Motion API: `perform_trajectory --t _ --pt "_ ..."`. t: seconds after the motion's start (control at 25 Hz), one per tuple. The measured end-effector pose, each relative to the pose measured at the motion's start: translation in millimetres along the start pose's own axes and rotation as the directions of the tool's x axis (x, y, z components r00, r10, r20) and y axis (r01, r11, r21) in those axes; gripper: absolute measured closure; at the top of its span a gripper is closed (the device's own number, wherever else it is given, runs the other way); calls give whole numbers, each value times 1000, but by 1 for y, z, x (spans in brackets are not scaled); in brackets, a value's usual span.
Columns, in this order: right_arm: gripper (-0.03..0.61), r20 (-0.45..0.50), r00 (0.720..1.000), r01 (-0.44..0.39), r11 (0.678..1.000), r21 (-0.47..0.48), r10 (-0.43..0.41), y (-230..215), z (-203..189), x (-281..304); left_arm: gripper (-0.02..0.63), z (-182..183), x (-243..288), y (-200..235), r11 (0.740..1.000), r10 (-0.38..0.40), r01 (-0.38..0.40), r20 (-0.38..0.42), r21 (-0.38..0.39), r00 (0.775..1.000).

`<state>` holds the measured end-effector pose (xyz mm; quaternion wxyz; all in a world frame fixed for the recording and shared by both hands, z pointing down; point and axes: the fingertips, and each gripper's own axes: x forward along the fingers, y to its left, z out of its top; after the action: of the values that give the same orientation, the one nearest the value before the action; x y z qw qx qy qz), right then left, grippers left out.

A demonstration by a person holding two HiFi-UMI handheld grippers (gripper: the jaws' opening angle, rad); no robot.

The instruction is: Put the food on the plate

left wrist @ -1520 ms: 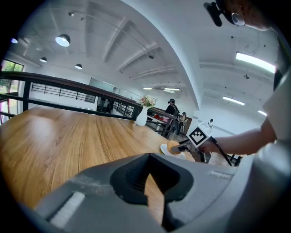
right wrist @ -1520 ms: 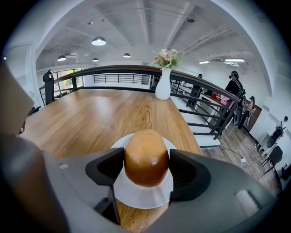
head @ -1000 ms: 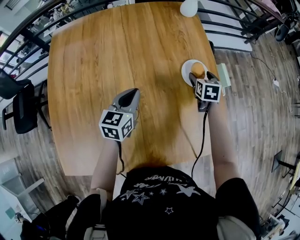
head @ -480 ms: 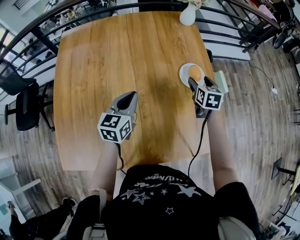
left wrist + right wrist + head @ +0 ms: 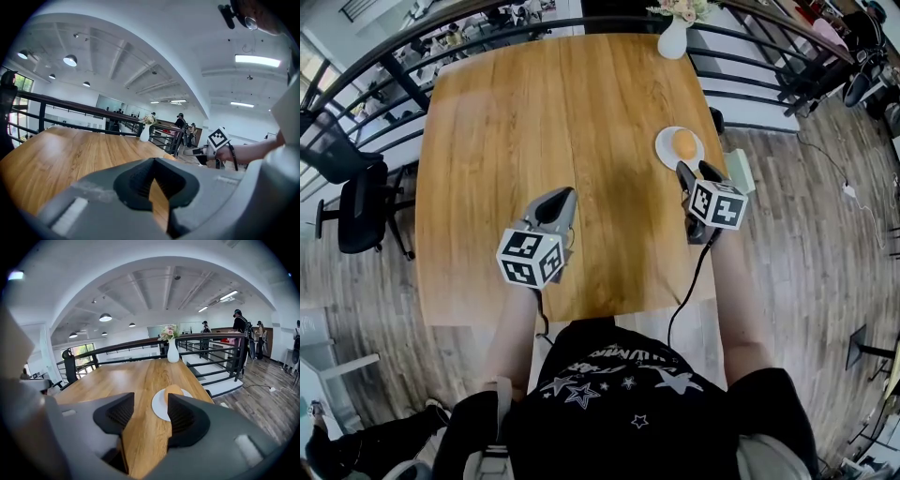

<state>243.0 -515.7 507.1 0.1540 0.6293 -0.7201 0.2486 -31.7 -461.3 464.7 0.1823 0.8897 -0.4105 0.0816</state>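
Two hand-held grippers hover over the light brown wooden table (image 5: 544,122). The left gripper (image 5: 565,195) hangs above the table's middle, its jaws pressed together at the tips with nothing caught in them. The right gripper (image 5: 694,170) sits by the right edge, its jaws apart but closing, only bare wood between them. Just beyond its tips, the round orange-brown piece of food (image 5: 683,143) rests on the small round white plate (image 5: 666,148), apart from both jaws. At the far edge stands a white vase of flowers (image 5: 672,42). To the left of the table is a black office chair (image 5: 356,208).
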Motion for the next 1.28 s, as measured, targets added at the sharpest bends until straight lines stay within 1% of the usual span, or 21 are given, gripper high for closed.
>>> perform_trajectory --t 0.16,0.36,0.48,0.68,0.84,1.0,1.28 --pt "392 15 1000 -8 1000 20 8 7 -14 -26 612 -7 -25 -17 1000 5 -5 7 5 1000" --pt "413 20 1000 -21 999 37 21 10 -37 -59 612 -23 -53 -40 1000 15 -15 14 2 1000" --pt "437 20 1000 -21 999 42 20 12 -49 -76 612 -31 -66 -51 1000 18 -18 15 0 1000" --pt "483 4 1000 -1 1000 6 1 15 -73 -102 612 -43 -87 -76 1000 16 -16 19 5 1000" --pt "521 9 1000 -3 1000 9 2 22 -92 -124 612 -56 -107 -94 1000 16 -16 16 12 1000" --pt "538 13 1000 -24 1000 15 24 30 -109 -151 612 -68 -129 -114 1000 24 -25 16 18 1000" --pt "572 68 994 -87 996 2 86 56 -116 -200 612 -90 -165 -151 999 30 -31 10 22 999"
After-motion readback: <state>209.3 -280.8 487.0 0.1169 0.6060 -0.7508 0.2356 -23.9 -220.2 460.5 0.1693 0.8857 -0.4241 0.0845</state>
